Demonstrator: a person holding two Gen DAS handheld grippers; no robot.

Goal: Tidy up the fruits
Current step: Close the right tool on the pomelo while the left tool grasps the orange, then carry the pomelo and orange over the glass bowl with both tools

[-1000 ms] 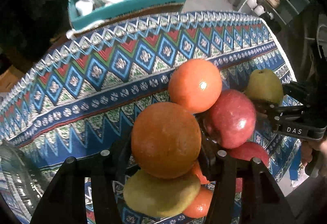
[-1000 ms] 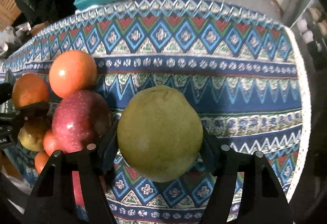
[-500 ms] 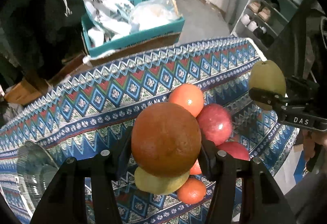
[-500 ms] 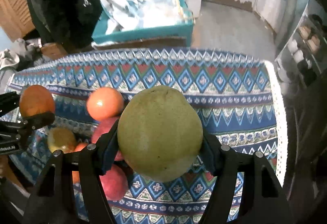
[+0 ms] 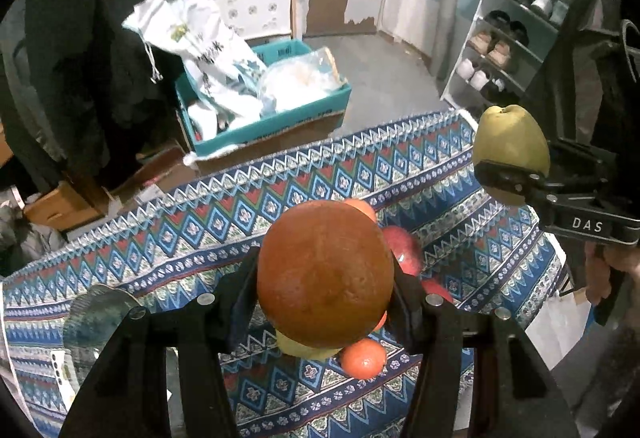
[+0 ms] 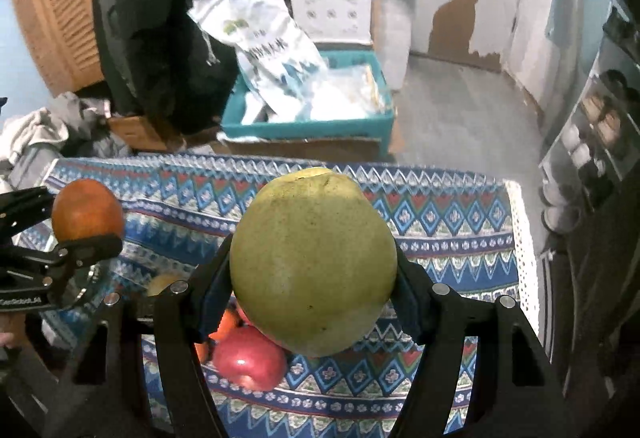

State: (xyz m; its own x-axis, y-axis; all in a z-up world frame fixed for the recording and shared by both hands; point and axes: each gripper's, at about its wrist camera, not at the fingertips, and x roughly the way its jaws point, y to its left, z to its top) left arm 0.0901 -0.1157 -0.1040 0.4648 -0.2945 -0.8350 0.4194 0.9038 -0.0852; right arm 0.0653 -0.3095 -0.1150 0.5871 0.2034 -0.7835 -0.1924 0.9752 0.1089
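the left gripper [image 5: 325, 274] has its fingers clenched on a dull orange [image 5: 325, 272], lifted clear above the counter [image 5: 224, 222] with its patterned blue cloth. the right gripper [image 6: 314, 270] grasps a green pear [image 6: 314, 262] in the same way, also off the cloth. in the left wrist view the pear [image 5: 510, 142] sits at 2 o'clock from the orange, well apart from it. in the right wrist view the orange [image 6: 87, 209] shows at 9 o'clock from the pear.

below the held orange a heap of fruit lies on the cloth: 1 red apple [image 5: 402, 250] at 3 o'clock, 1 small tangerine [image 5: 363, 358] at 5 o'clock, and a yellow-green fruit [image 5: 304, 350] partly hidden at 6 o'clock. a glass dish [image 5: 98, 322] stands at 9 o'clock near the cloth's edge. beyond the counter, at 12 o'clock, a teal box [image 5: 276, 126] holds white bags.
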